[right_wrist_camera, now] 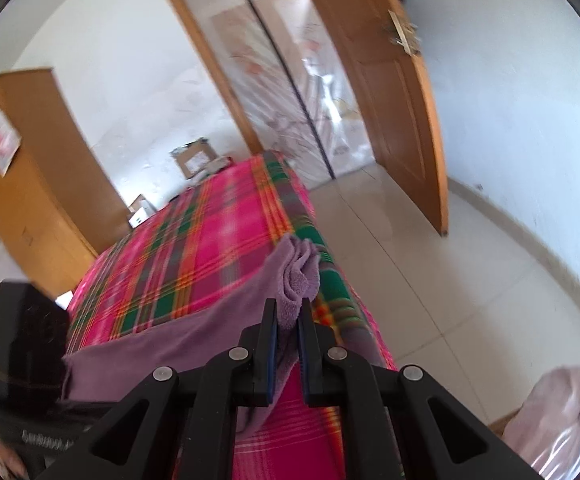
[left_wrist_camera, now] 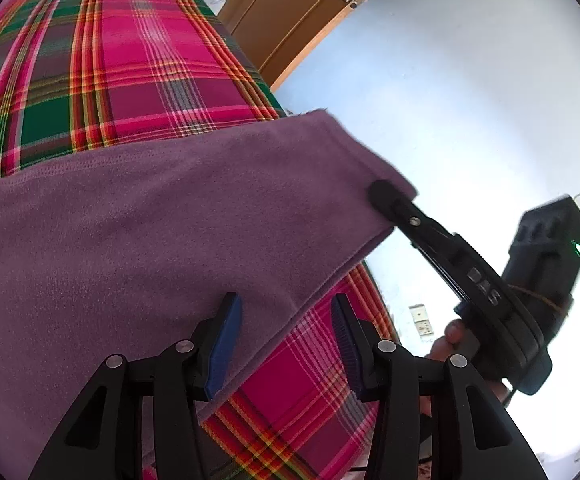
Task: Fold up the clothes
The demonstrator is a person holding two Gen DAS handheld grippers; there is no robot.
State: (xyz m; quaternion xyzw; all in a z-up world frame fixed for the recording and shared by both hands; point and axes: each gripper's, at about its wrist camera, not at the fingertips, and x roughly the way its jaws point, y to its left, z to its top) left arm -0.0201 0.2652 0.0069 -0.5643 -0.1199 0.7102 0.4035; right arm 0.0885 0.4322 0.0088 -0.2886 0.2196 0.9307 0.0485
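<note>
Purple fleece, our garment, lies across the near end of the plaid bed, one edge lifted off it. Our right gripper is pinched on a bunched corner of the fleece, its jaws nearly together with cloth between them; in the left wrist view the same tool reaches in from the right and its tip sits on that corner. Our left gripper hangs over the near edge of the fleece with its blue pads well apart and nothing between them.

We judge that a fold is being carried, though whether an early fold or a late one we cannot tell from this. To do it well, we want the left jaws to take the near edge cleanly, both layers if there are two (the bunched corner shows several), and then both corners should travel level, so the edge lands straight and no slack drags under.

Around us: a wooden door stands open onto a tiled floor, a wardrobe sits at the left, and boxes lie past the bed's far end. Nothing sits on the plaid ahead of the fleece. The fleece hangs close to the bed's right side, so it could slide off toward the floor.
</note>
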